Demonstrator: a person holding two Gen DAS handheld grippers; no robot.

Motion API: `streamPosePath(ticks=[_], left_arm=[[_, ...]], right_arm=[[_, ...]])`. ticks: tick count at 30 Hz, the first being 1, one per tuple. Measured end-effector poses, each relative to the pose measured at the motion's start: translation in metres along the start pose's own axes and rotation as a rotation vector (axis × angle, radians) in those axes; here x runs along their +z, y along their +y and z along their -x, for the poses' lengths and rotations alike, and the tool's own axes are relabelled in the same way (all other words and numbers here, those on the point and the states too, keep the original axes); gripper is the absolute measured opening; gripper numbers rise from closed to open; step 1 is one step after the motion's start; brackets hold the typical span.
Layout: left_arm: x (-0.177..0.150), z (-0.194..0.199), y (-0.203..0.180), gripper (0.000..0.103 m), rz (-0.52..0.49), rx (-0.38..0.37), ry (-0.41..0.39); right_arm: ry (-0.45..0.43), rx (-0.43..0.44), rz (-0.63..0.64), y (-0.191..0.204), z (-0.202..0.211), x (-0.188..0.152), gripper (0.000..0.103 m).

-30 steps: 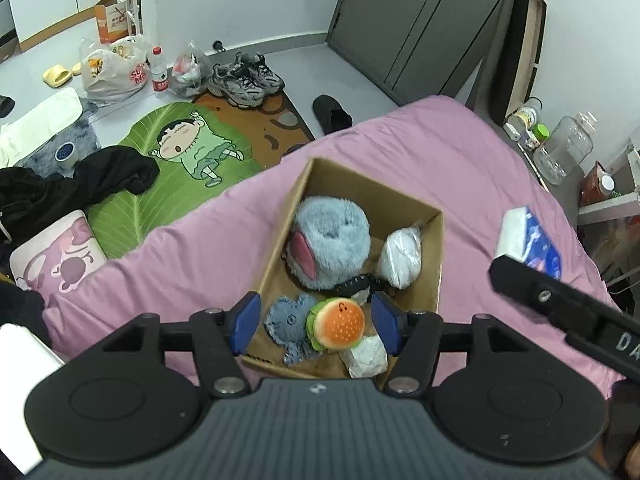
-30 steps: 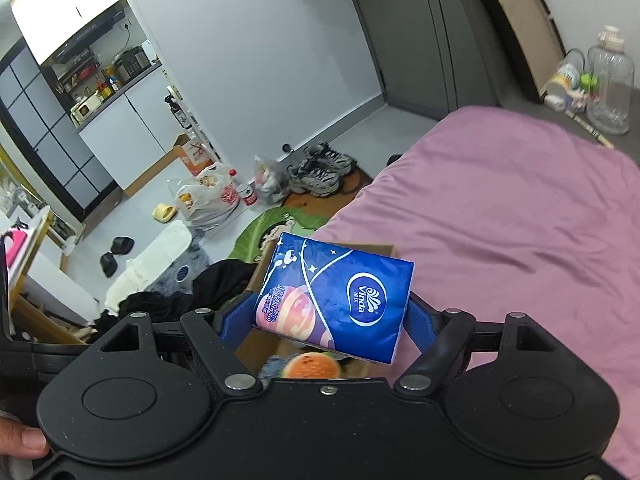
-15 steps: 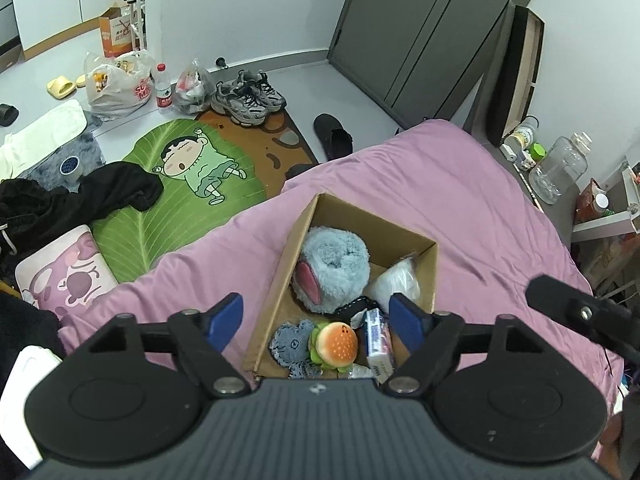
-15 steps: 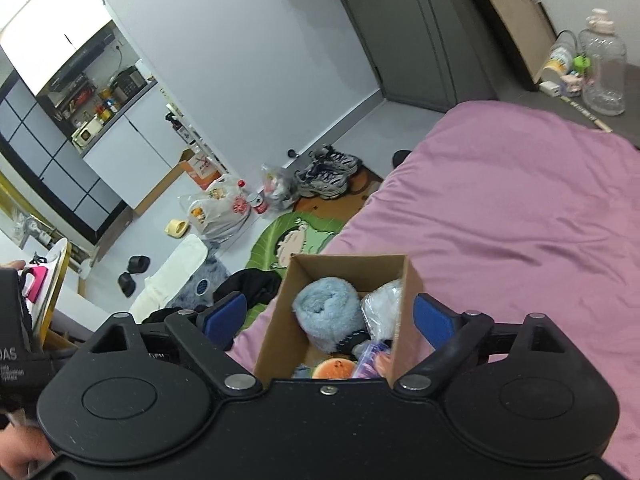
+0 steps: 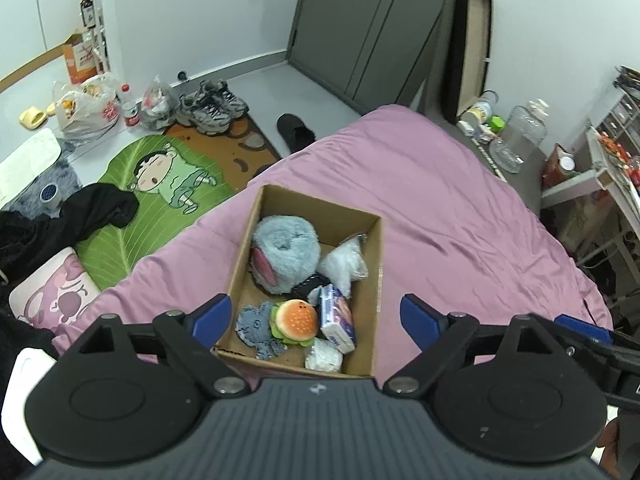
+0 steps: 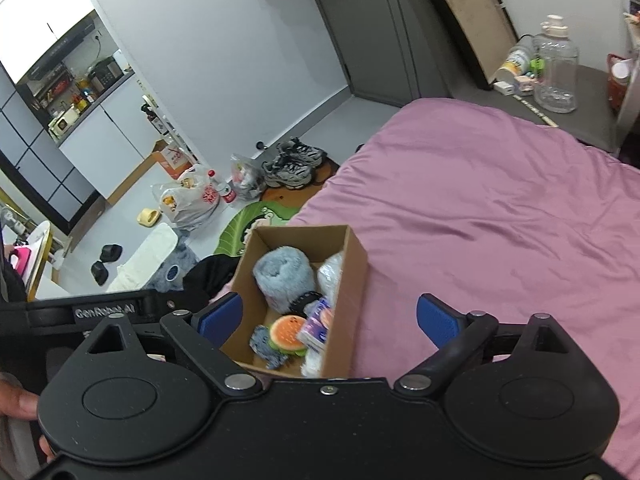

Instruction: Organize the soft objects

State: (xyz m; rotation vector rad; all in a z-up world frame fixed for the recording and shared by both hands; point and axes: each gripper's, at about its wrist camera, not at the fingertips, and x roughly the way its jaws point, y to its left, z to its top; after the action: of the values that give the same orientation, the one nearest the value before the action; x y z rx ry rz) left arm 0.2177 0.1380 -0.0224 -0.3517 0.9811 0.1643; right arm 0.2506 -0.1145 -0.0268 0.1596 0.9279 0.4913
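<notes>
Both sets of tongs, the left tongs [image 5: 316,316] and the right tongs [image 6: 328,318], are held spread and empty above the cardboard box [image 5: 372,280] on the pink bed [image 5: 440,208], their jaws having just been opening. Inside the box are seen a grey plush [image 5: 284,252], a burger toy [image 5: 296,320] and the tissue pack [image 5: 338,316], so the dropping step is judged finished. Another soft item must be sought next; none is seen on the bed, and nothing stands in the way.

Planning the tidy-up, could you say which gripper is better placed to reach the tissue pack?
Likely left: both jaws just opened, empty, but the left gripper sees the whole tissue pack; the box wall partly hides it from the right gripper.
</notes>
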Motion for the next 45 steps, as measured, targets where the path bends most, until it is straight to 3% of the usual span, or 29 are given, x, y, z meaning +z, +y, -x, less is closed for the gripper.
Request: streamPosePath(ticks=[6,25,45], left_arm=[[-0.011,0.020,-0.015,0.103,-0.039,-0.018,-0.034],[-0.063,0.087,-0.039,0.103,-0.145,-0.065,-0.105],[-0.108,0.134,-0.047,0.103,-0.234,-0.055,-0.170]], right_arm=[[-0.035,-0.029,-0.009,-0.011,0.036,-0.011,0.103],[-0.117,-0.076,-0.039,-0.032,0.128,-0.068,0.103],[-0.170,-0.076,-0.059,-0.032,0.171,-0.118,0.103]])
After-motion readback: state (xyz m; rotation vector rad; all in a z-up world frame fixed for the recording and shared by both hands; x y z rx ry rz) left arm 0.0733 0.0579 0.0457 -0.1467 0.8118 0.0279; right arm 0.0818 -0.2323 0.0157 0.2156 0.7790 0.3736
